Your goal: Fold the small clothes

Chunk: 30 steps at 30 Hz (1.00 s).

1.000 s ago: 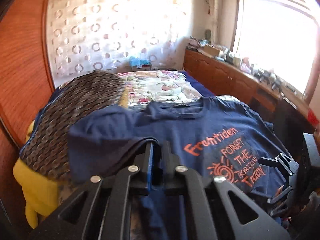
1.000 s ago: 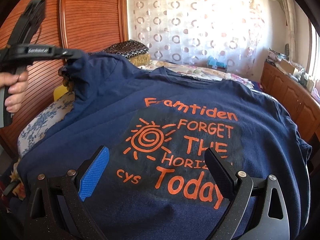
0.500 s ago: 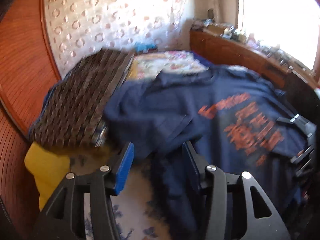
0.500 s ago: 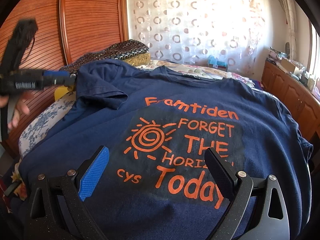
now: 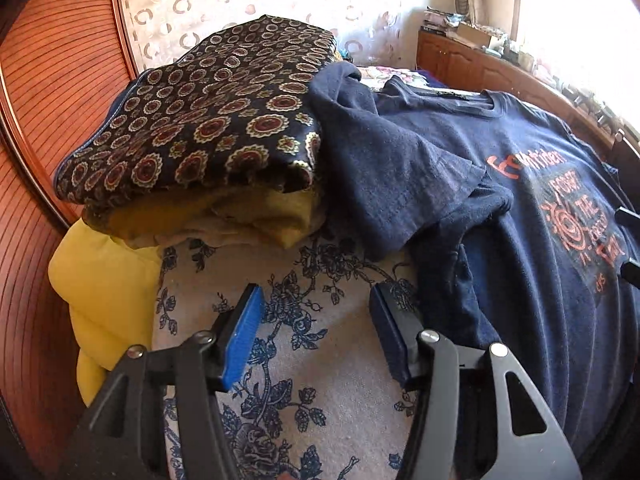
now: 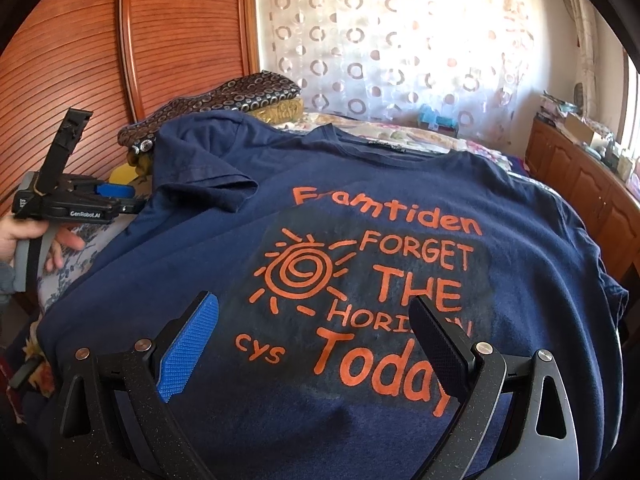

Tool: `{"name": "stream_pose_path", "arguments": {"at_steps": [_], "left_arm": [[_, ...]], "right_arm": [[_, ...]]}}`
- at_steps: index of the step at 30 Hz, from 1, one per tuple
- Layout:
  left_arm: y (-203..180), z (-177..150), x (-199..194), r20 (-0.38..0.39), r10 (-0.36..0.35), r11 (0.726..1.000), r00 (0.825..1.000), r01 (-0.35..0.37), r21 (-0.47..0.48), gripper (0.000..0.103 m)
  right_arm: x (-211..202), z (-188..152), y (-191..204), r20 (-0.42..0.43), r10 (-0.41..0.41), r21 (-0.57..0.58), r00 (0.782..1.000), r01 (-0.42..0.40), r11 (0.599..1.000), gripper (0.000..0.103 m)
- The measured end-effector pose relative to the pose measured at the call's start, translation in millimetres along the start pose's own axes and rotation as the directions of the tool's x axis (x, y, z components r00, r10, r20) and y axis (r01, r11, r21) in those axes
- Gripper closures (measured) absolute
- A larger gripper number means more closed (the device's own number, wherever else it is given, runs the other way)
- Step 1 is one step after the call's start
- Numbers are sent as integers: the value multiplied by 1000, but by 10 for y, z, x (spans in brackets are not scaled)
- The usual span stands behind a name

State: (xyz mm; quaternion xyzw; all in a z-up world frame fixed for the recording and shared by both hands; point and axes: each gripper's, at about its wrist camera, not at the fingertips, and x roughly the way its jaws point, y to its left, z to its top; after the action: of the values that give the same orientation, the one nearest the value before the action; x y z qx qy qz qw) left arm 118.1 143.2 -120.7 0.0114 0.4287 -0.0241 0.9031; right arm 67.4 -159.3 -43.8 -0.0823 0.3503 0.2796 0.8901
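Note:
A navy T-shirt (image 5: 528, 208) (image 6: 360, 184) with orange lettering lies face up, spread over the bed. Its left sleeve (image 5: 400, 168) (image 6: 204, 172) lies loose and rumpled, partly folded onto the shirt. My left gripper (image 5: 316, 296) (image 6: 116, 196) hovers over the floral sheet beside the shirt's left edge. Its jaws are opening, with nothing between them. A hand (image 6: 24, 240) holds it. My right gripper (image 6: 314, 304) stands open above the lower chest print, gripping nothing.
A dark patterned cushion (image 5: 208, 120) rests on yellow bedding (image 5: 104, 280) at the bed's left, touching the sleeve. The floral sheet (image 5: 320, 360) shows left of the shirt. A wooden wardrobe (image 6: 120, 60) stands at the left, and low wooden cabinets (image 6: 580, 184) at the right.
My left gripper let go of the raised sleeve, opened, and dropped down to the left off the shirt. The sleeve fell onto the shirt. The right gripper has not moved.

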Motion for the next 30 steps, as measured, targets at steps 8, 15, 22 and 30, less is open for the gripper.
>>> {"name": "stream_pose_path", "arguments": {"at_steps": [8,15,22,30], "left_arm": [[41,3,-12,10,-20,999,1000,21,-24,47],[25,7,-18,9,-25,999,1000,25,-26,45],[40,17,-4,8,-24,999,1000,24,-28,44],[47,20,0,7,-24,999,1000,24,-30,43]], "right_arm": [[-8,299,70,-10,101,-39,995,-101,994,6],[246,890,406,10,161,-167,987,-157,973,6],[1040,1079,683,-115,165,-239,980,-188,953,18],[1551,1121,843,-218,133,-324,967,-201,924,49]]}}
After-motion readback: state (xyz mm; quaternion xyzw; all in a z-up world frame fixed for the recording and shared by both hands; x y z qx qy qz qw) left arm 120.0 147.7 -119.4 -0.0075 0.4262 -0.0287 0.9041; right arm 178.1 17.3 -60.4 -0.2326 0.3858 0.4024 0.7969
